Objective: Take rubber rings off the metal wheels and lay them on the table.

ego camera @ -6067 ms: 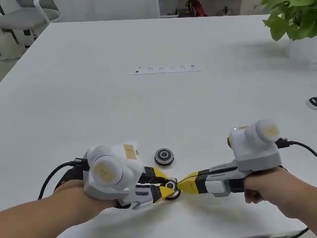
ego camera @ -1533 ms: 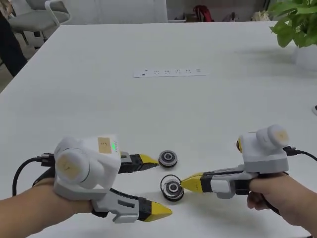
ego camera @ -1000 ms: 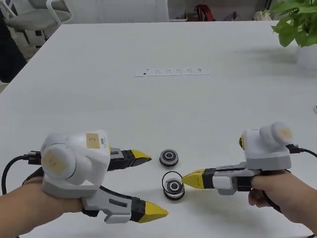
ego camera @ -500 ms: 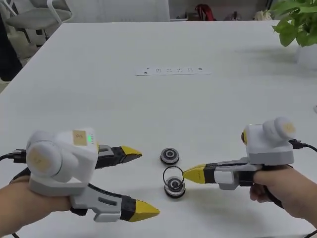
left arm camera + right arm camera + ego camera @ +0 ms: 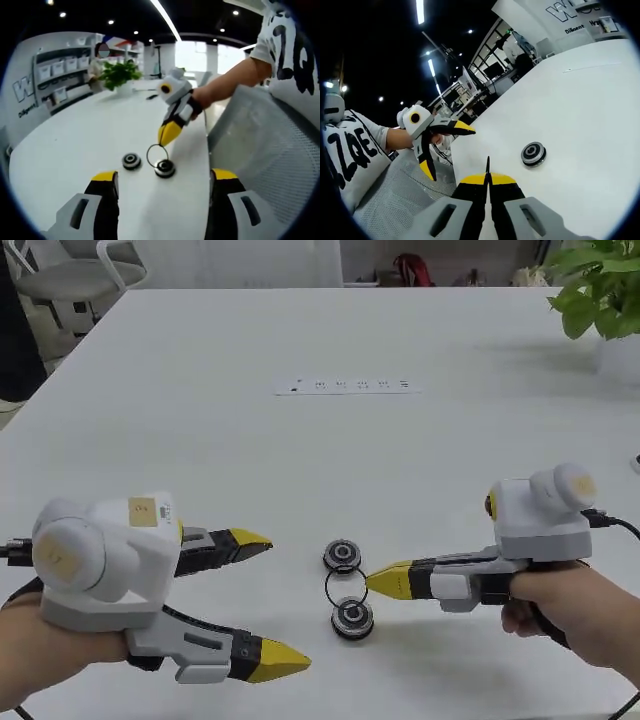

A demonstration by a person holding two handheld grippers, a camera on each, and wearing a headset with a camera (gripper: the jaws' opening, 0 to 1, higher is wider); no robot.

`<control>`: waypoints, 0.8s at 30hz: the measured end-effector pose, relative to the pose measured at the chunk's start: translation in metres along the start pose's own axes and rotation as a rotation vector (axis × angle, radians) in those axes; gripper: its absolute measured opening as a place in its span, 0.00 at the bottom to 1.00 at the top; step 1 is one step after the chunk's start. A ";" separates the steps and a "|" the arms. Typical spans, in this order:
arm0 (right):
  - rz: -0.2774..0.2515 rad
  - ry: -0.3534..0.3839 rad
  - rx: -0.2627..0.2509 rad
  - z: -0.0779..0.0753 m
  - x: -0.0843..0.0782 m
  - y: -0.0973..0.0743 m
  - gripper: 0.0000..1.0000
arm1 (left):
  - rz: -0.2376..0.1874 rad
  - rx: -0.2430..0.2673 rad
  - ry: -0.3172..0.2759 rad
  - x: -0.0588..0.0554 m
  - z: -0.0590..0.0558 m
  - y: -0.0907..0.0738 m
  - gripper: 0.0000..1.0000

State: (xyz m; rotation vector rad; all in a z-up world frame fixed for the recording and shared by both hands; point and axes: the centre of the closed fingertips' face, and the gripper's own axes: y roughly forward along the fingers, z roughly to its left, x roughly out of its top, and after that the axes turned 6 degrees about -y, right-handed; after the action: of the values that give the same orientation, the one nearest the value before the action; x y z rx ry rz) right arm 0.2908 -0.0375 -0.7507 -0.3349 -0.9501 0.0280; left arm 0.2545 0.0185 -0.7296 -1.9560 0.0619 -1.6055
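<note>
Wide white table (image 5: 300,460) is open far and left. The right gripper (image 5: 372,583) has jaws pressed together, pinching a thin black rubber ring (image 5: 326,585) just over the near small metal wheel (image 5: 352,617). The left gripper (image 5: 281,601) is spread.

In the right gripper view the rubber ring (image 5: 487,165) is edge-on, a thin dark line whose lower part vanishes between the closed jaws of the right gripper (image 5: 488,176). The plant (image 5: 592,285) (top right, head view) is cut by the edge. Marks on the power strip (image 5: 345,387) are too small to read.
</note>
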 end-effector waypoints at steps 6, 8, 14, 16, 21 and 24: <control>0.016 -0.011 0.008 0.002 0.002 0.003 0.00 | 0.003 0.010 -0.011 -0.003 0.002 -0.005 0.76; 0.019 -0.012 0.011 0.002 0.003 0.004 0.00 | 0.003 0.013 -0.013 -0.003 0.002 -0.006 0.76; 0.028 -0.022 0.021 0.006 0.008 0.009 0.00 | 0.001 0.022 -0.016 -0.005 0.004 -0.011 0.77; 0.031 -0.026 0.024 0.008 0.009 0.011 0.00 | 0.000 0.028 -0.019 -0.006 0.006 -0.013 0.77; 0.036 -0.031 0.033 0.009 0.012 0.016 0.00 | 0.002 0.038 -0.024 -0.008 0.009 -0.017 0.77; 0.044 -0.037 0.039 0.010 0.013 0.020 0.00 | 0.002 0.043 -0.026 -0.010 0.010 -0.020 0.77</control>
State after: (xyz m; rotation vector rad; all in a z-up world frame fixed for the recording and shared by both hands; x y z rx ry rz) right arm 0.2931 -0.0136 -0.7413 -0.3205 -0.9770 0.0933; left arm 0.2544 0.0424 -0.7298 -1.9426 0.0186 -1.5667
